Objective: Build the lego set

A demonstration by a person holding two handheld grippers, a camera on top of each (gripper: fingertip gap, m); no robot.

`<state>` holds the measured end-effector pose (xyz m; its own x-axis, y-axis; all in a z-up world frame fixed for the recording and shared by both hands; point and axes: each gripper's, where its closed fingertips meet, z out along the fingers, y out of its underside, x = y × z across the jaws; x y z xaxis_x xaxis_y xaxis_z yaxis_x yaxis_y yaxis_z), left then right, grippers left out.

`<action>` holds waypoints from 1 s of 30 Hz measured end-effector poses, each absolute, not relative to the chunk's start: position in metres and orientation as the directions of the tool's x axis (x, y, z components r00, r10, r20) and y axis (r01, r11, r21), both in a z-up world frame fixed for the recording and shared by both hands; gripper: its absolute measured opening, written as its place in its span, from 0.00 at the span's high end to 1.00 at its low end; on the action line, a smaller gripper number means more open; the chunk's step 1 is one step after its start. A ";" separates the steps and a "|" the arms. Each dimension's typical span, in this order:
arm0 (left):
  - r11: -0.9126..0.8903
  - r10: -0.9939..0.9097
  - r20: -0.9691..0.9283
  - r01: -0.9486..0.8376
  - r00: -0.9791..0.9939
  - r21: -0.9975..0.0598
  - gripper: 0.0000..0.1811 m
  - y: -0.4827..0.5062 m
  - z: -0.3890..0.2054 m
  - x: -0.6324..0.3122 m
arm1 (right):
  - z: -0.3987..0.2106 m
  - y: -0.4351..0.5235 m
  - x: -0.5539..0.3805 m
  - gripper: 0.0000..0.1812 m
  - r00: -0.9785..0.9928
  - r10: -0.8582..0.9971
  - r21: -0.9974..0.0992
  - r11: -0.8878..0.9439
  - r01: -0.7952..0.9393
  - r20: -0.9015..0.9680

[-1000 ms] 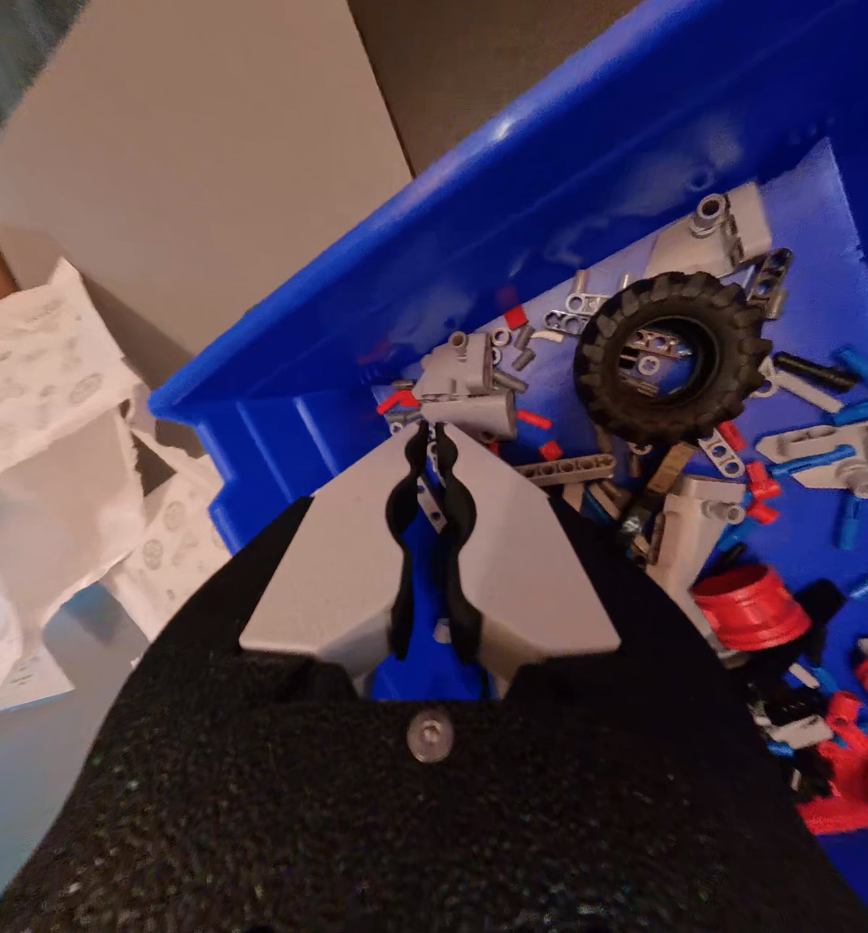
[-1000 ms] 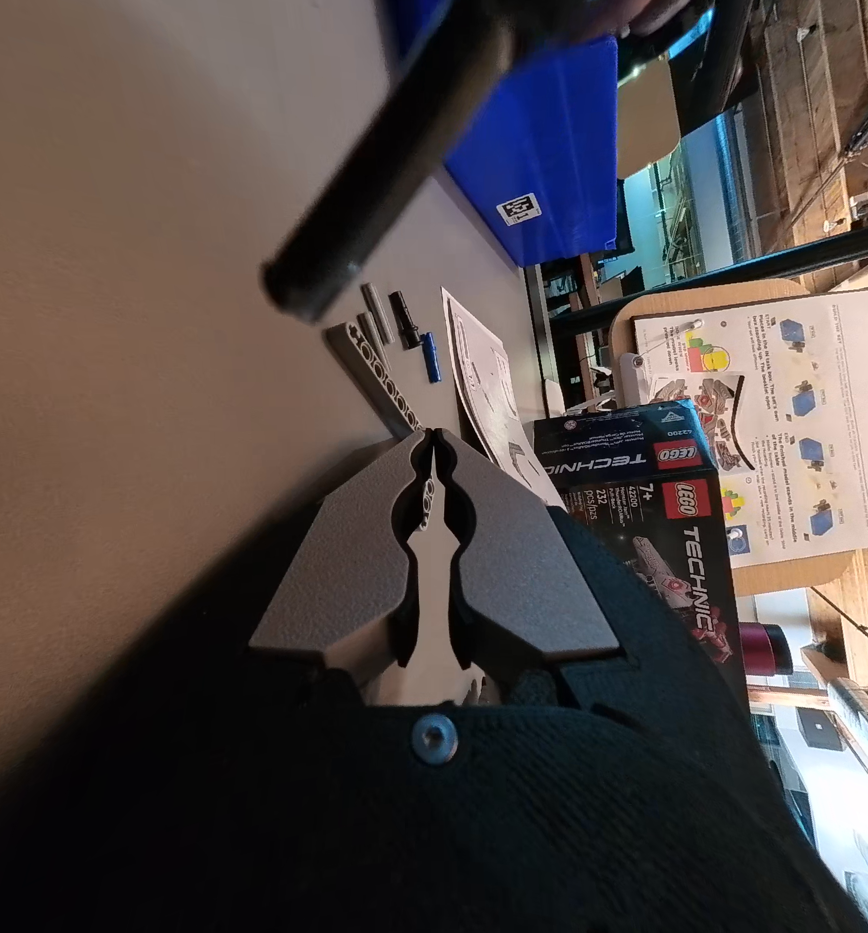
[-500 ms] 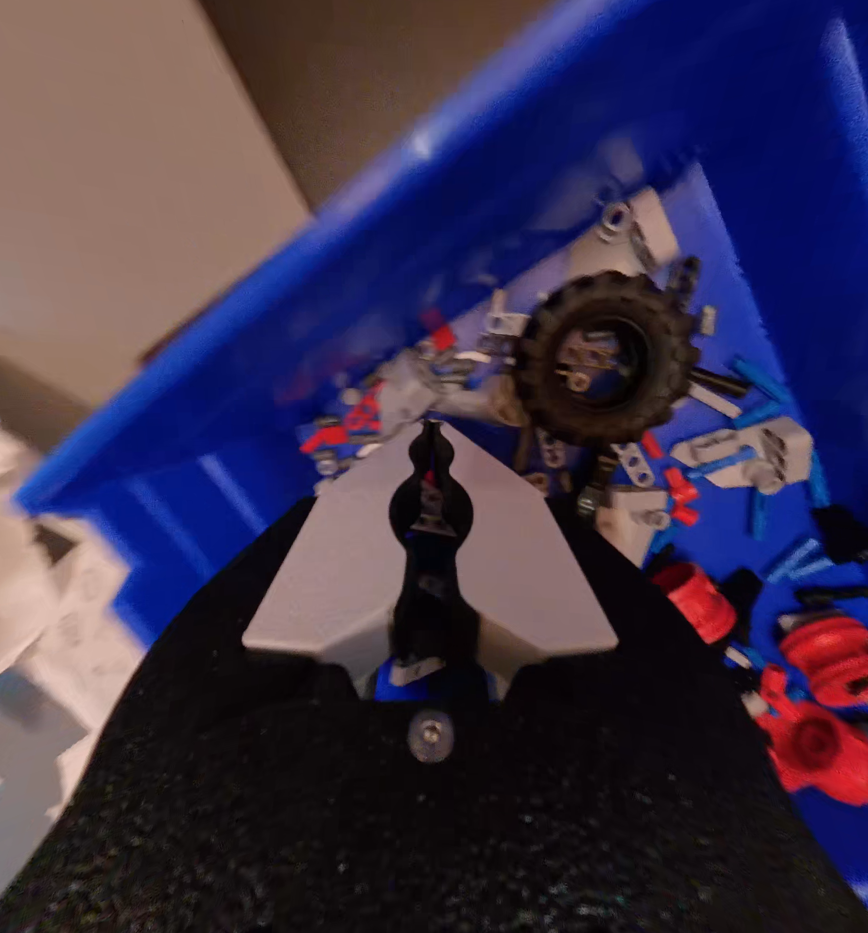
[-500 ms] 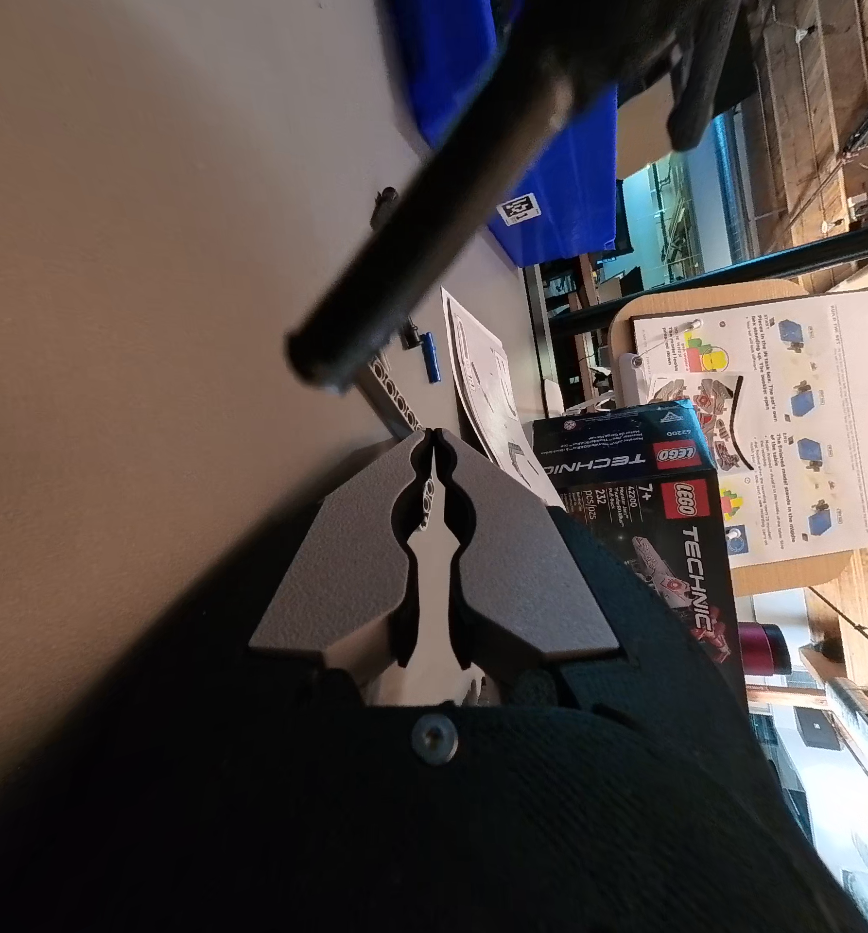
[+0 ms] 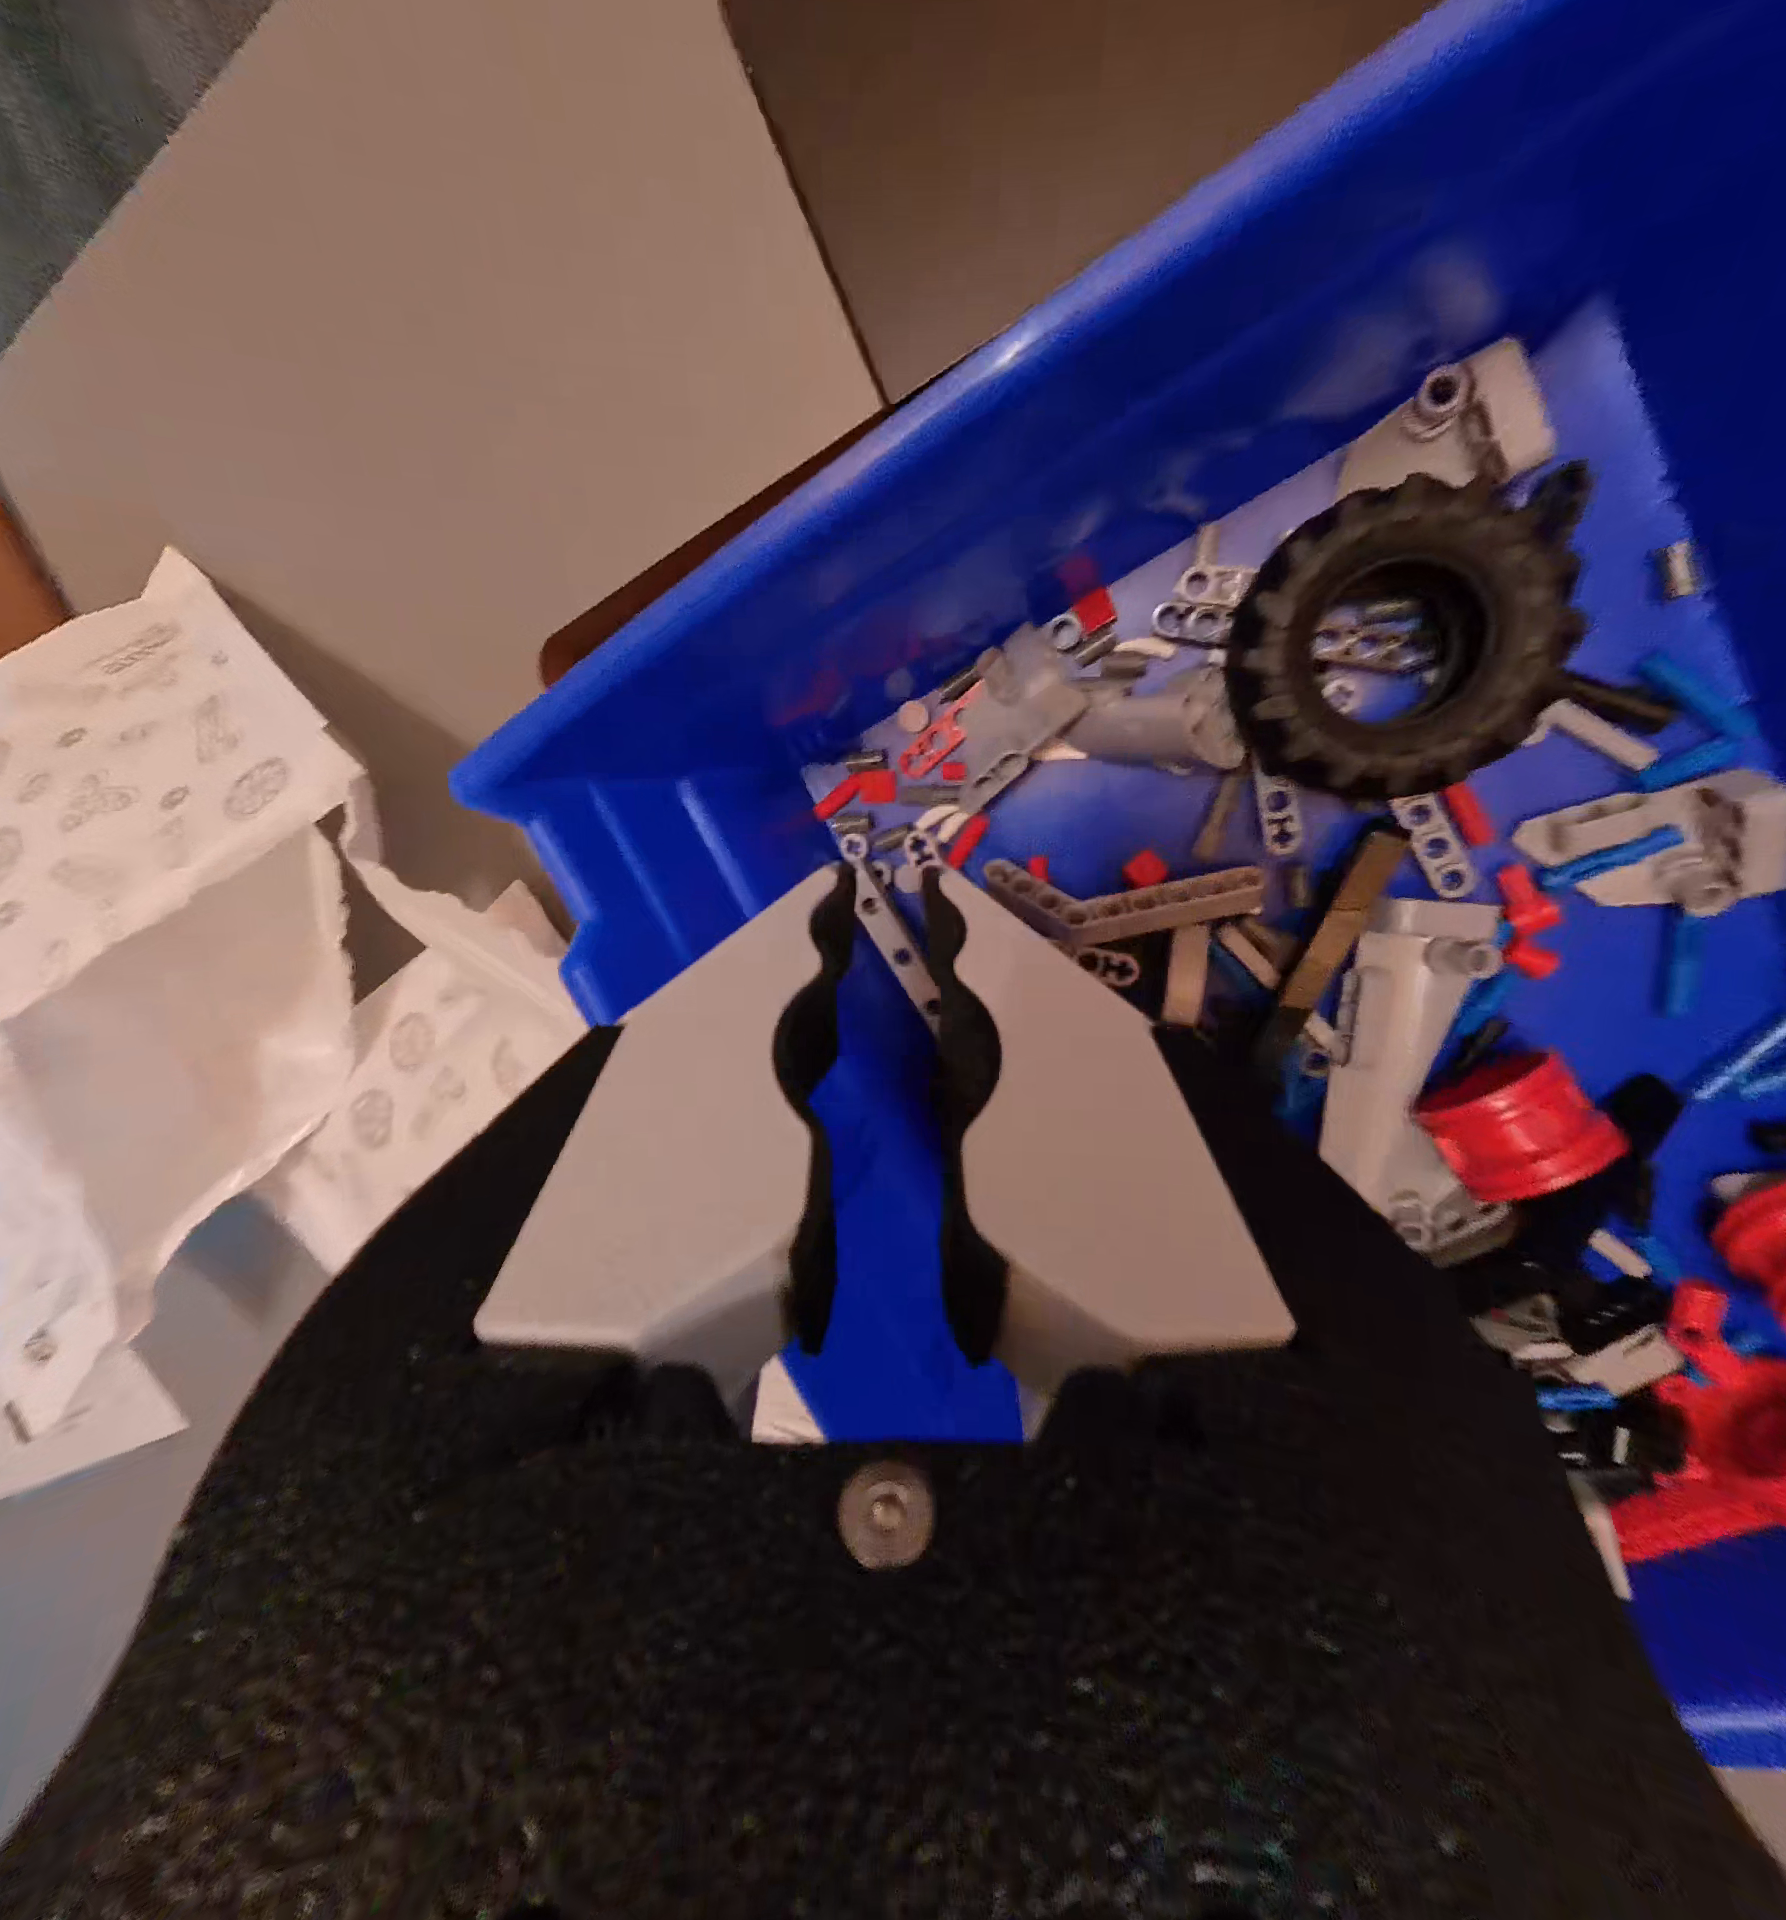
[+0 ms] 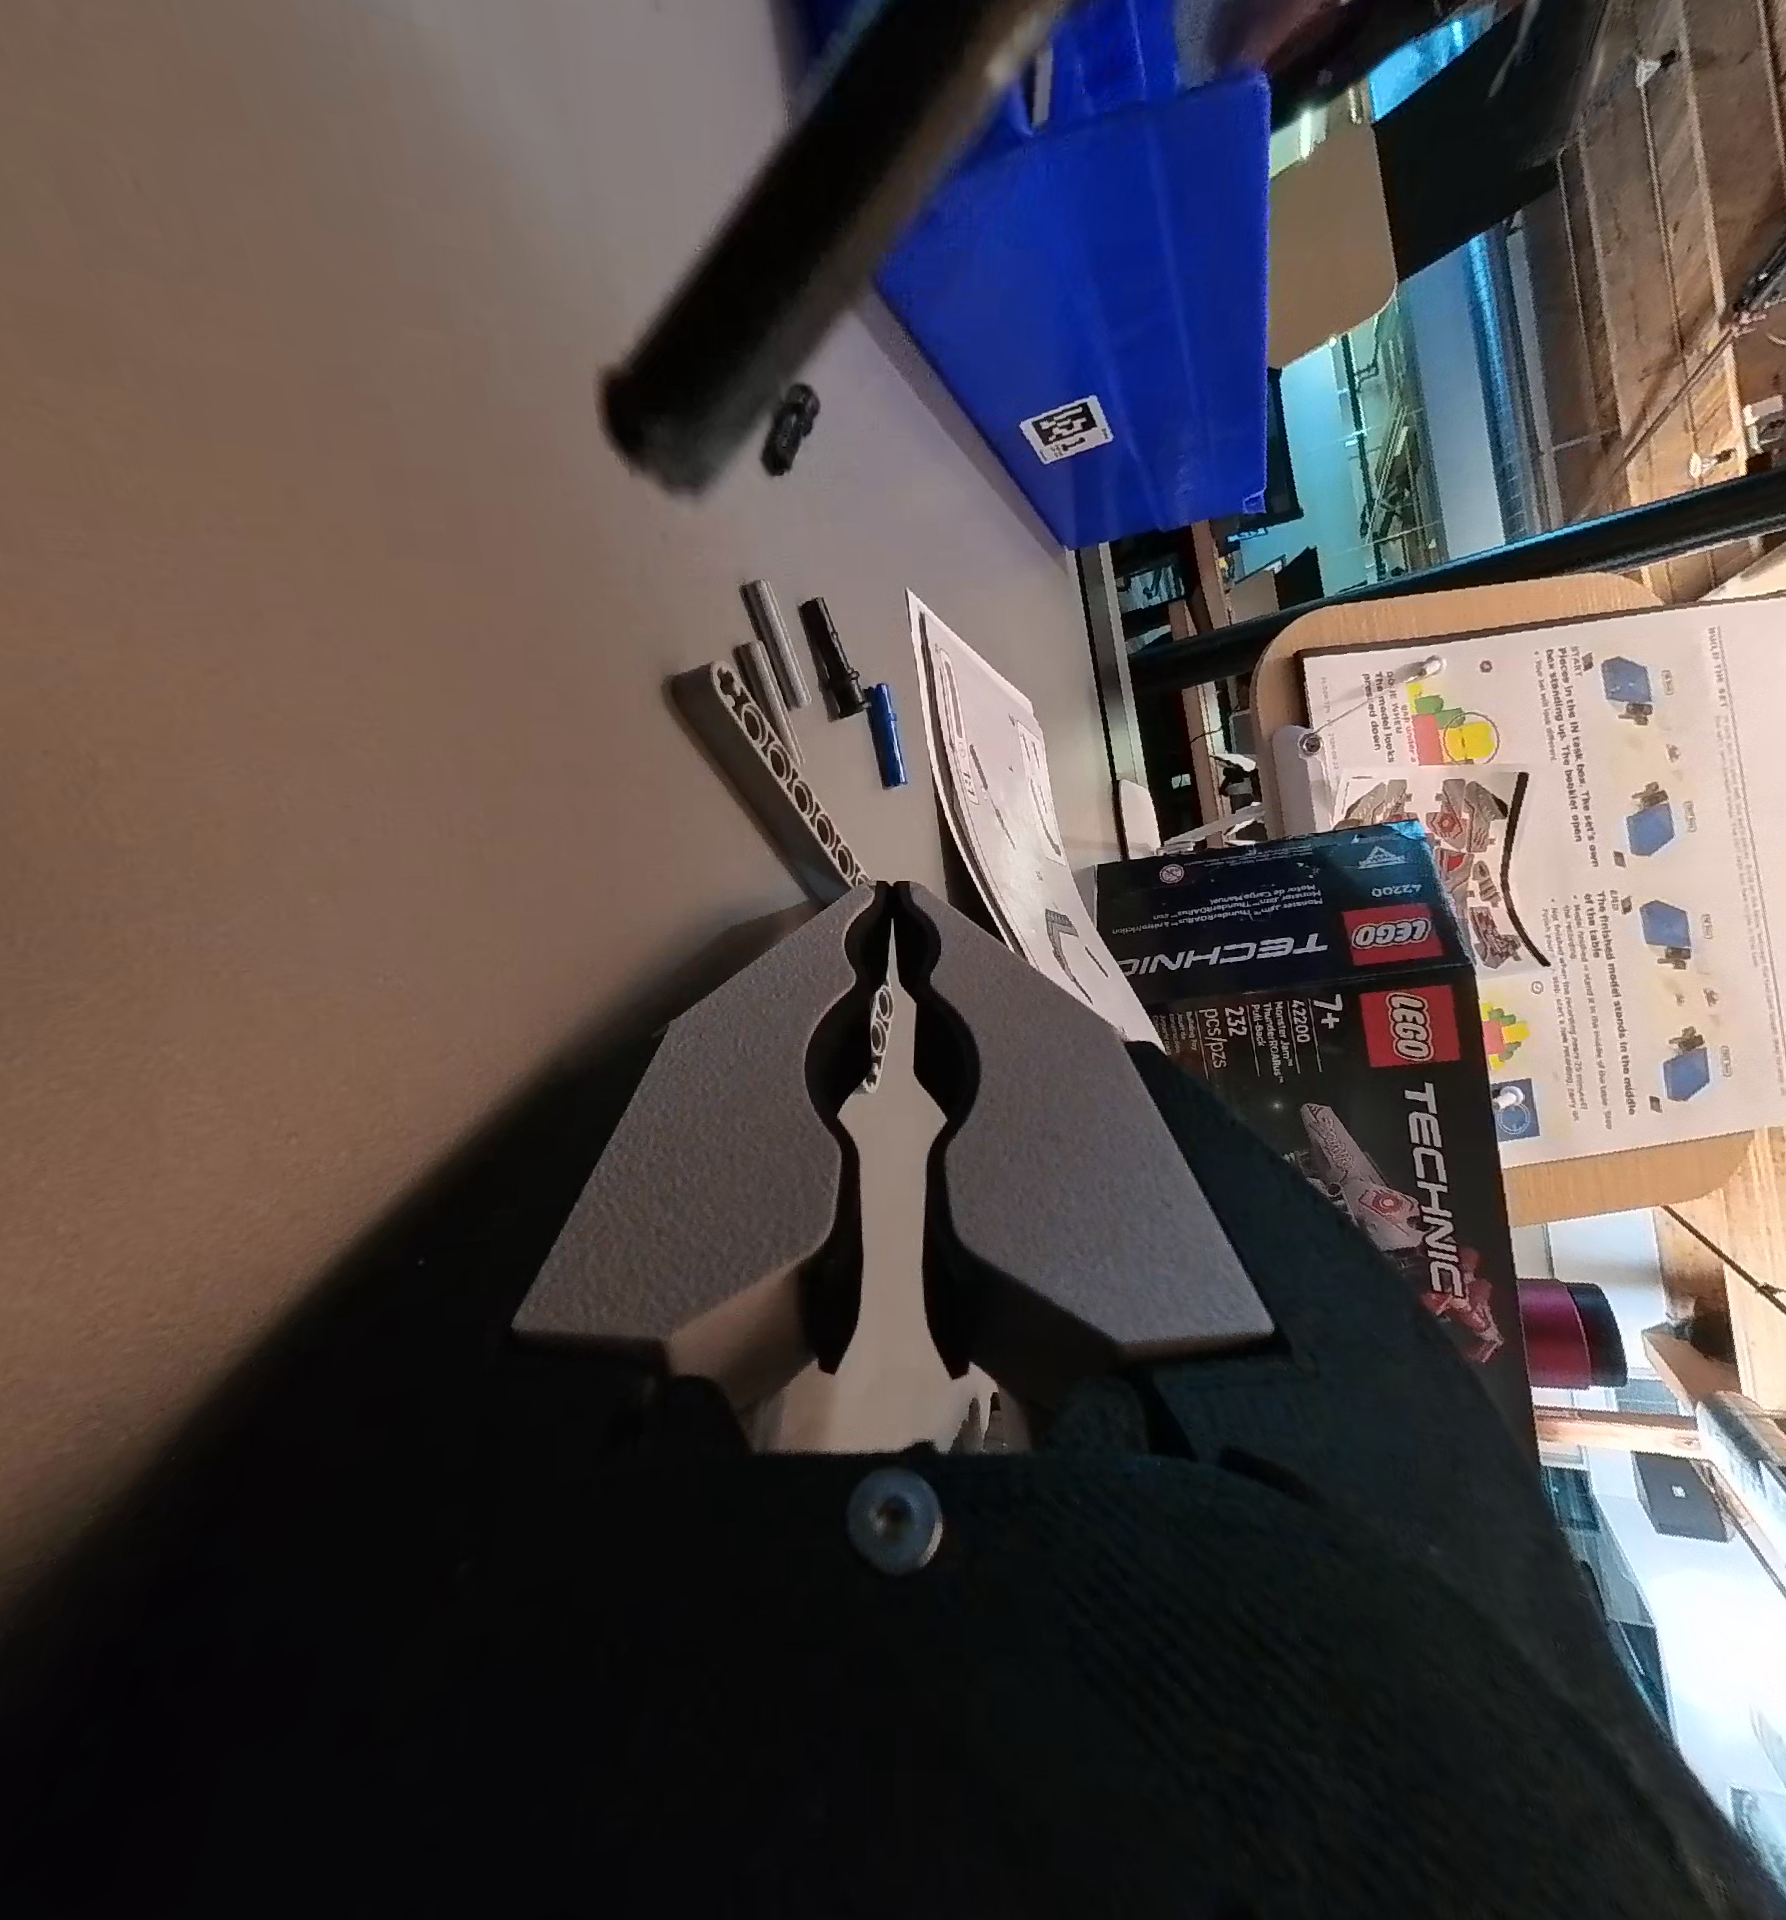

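In the left wrist view my left gripper [image 5: 887, 883] hangs over the near left corner of the blue bin [image 5: 972, 499]. A thin grey beam [image 5: 894, 935] sits slantwise between its fingers, which are closed on it. The bin holds loose parts, a black tyre [image 5: 1398, 644] and red rims [image 5: 1512, 1132]. In the right wrist view my right gripper [image 6: 891, 896] is shut on the end of a long grey holed beam [image 6: 764, 769] lying on the table. Next to the beam lie grey axles [image 6: 769, 644], a black pin [image 6: 832, 660] and a blue pin [image 6: 886, 743].
A torn white paper bag [image 5: 120, 883] lies left of the bin. In the right wrist view there are an open booklet [image 6: 982, 790], the set's black box [image 6: 1388, 1039], the blue bin [image 6: 1107, 343], a small black part [image 6: 790, 426] and a blurred dark bar [image 6: 764, 260] overhead. Left tips to right tips: about 45 cm.
My left gripper dipped deeper into the bin, closed, and has pulled back to the bin's corner with the thin grey beam. The dark bar in the right wrist view has shifted. My right gripper stayed still.
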<state>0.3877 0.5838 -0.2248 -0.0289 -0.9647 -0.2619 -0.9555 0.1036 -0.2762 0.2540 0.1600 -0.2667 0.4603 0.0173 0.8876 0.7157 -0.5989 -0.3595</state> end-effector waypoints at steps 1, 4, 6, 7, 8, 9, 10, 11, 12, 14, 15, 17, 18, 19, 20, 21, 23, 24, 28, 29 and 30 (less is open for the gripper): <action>0.115 -0.959 -0.283 -0.956 -0.036 -0.269 0.95 0.585 -0.225 0.387 | -0.267 0.160 0.254 1.00 0.460 0.017 -0.359 -0.599 0.716 0.888; 0.143 -0.947 -0.316 -0.955 -0.056 -0.259 0.93 0.584 -0.226 0.386 | -0.267 0.160 0.254 1.00 0.460 0.017 -0.359 -0.599 0.715 0.888; 0.156 -0.943 -0.326 -0.957 -0.070 -0.246 0.94 0.584 -0.226 0.385 | -0.267 0.160 0.254 1.00 0.460 0.017 -0.359 -0.600 0.715 0.888; 0.157 -0.943 -0.324 -0.955 -0.070 -0.250 0.95 0.584 -0.226 0.386 | -0.267 0.160 0.254 1.00 0.460 0.016 -0.359 -0.600 0.715 0.888; 0.155 -0.946 -0.316 -0.954 -0.069 -0.256 0.95 0.583 -0.226 0.387 | -0.267 0.160 0.254 1.00 0.460 0.016 -0.359 -0.600 0.715 0.888; 0.153 -0.949 -0.307 -0.955 -0.070 -0.255 0.95 0.582 -0.227 0.387 | -0.267 0.160 0.254 1.00 0.460 0.016 -0.359 -0.600 0.715 0.888; 0.153 -0.950 -0.305 -0.957 -0.074 -0.247 0.94 0.582 -0.229 0.386 | -0.267 0.160 0.254 1.00 0.459 0.016 -0.359 -0.600 0.715 0.888; 0.154 -0.949 -0.307 -0.959 -0.076 -0.237 0.94 0.582 -0.230 0.386 | -0.267 0.160 0.254 1.00 0.459 0.016 -0.359 -0.600 0.715 0.888; 0.153 -0.949 -0.305 -0.961 -0.079 -0.229 0.94 0.581 -0.233 0.386 | -0.267 0.160 0.254 1.00 0.459 0.016 -0.359 -0.600 0.715 0.888; 0.161 -0.951 -0.296 -0.964 -0.094 -0.210 0.93 0.578 -0.240 0.388 | -0.267 0.160 0.254 1.00 0.459 0.016 -0.359 -0.600 0.715 0.888; 0.168 -0.950 -0.293 -0.966 -0.106 -0.195 0.93 0.576 -0.244 0.389 | -0.267 0.160 0.254 1.00 0.459 0.016 -0.359 -0.600 0.715 0.888; 0.178 -0.947 -0.297 -0.970 -0.124 -0.164 0.93 0.576 -0.250 0.388 | -0.267 0.160 0.254 1.00 0.459 0.016 -0.359 -0.600 0.715 0.888; 0.173 -0.947 -0.299 -0.971 -0.119 -0.163 0.93 0.576 -0.251 0.388 | -0.267 0.160 0.254 1.00 0.459 0.016 -0.358 -0.600 0.715 0.888; 0.162 -0.950 -0.296 -0.971 -0.104 -0.178 0.93 0.577 -0.250 0.389 | -0.267 0.160 0.254 1.00 0.458 0.016 -0.358 -0.600 0.716 0.889; 0.147 -0.955 -0.284 -0.968 -0.084 -0.206 0.93 0.576 -0.248 0.391 | -0.267 0.160 0.254 1.00 0.458 0.016 -0.358 -0.600 0.716 0.889; 0.130 -0.961 -0.269 -0.963 -0.064 -0.238 0.94 0.576 -0.244 0.392 | -0.267 0.160 0.254 1.00 0.458 0.016 -0.358 -0.600 0.716 0.889; 0.102 -0.967 -0.254 -0.952 -0.026 -0.290 0.95 0.578 -0.234 0.393 | -0.267 0.160 0.254 1.00 0.459 0.016 -0.359 -0.600 0.715 0.888; 0.088 -0.966 -0.258 -0.947 -0.006 -0.308 0.95 0.581 -0.229 0.393 | -0.267 0.160 0.254 1.00 0.459 0.016 -0.359 -0.600 0.715 0.888; 0.079 -0.970 -0.241 -0.936 0.006 -0.343 0.95 0.581 -0.215 0.390 | -0.267 0.160 0.254 1.00 0.460 0.016 -0.359 -0.599 0.715 0.888; 0.086 -0.970 -0.242 -0.938 -0.002 -0.335 0.95 0.581 -0.214 0.388 | -0.267 0.160 0.254 1.00 0.460 0.016 -0.359 -0.599 0.715 0.888; 0.094 -0.969 -0.246 -0.941 -0.012 -0.324 0.95 0.581 -0.214 0.385 | -0.267 0.160 0.254 1.00 0.460 0.016 -0.359 -0.599 0.715 0.888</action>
